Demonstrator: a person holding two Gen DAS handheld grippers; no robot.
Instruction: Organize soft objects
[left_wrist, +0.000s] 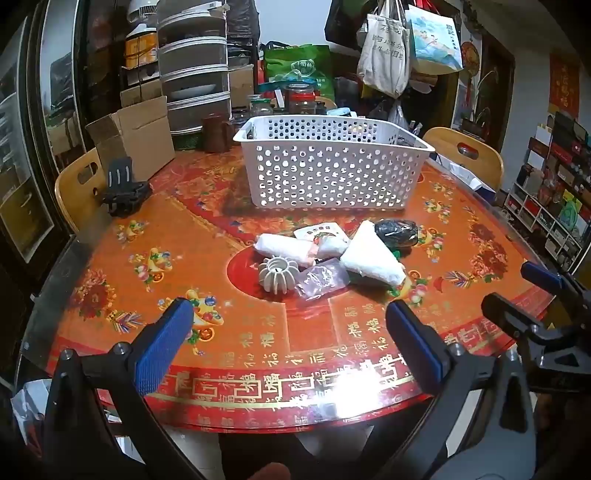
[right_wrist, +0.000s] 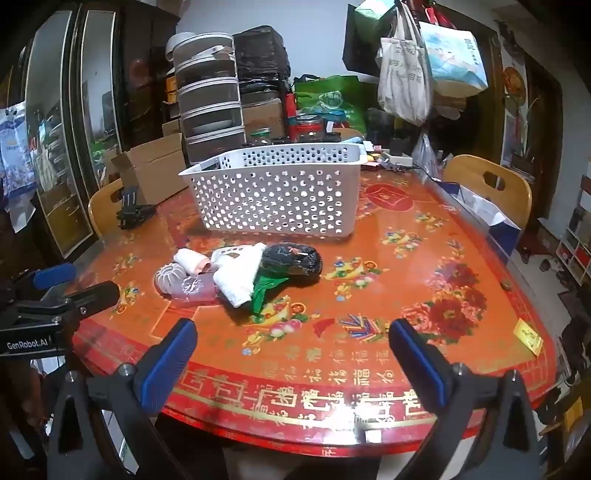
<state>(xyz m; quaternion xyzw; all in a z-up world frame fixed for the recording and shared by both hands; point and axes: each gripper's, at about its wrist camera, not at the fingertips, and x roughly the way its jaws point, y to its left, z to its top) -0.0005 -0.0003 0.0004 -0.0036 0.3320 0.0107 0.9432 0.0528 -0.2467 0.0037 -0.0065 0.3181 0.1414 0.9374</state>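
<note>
On the left, the left claw (left_wrist: 288, 332) is wide open and holds nothing. It hangs over the near edge of the table (left_wrist: 129, 295). In the middle lies a little heap of soft things: a gray ribbed ball (left_wrist: 277, 274), a clear packet (left_wrist: 325, 278), white rolled cloths (left_wrist: 371, 254) and a dark bundle (left_wrist: 396, 232), all touching. Behind them stands the white basket (left_wrist: 332, 173), and nothing shows inside it. On the right, the right claw (right_wrist: 293, 356) is wide open and empty too. The job looks not yet started; every soft thing must go in
</note>
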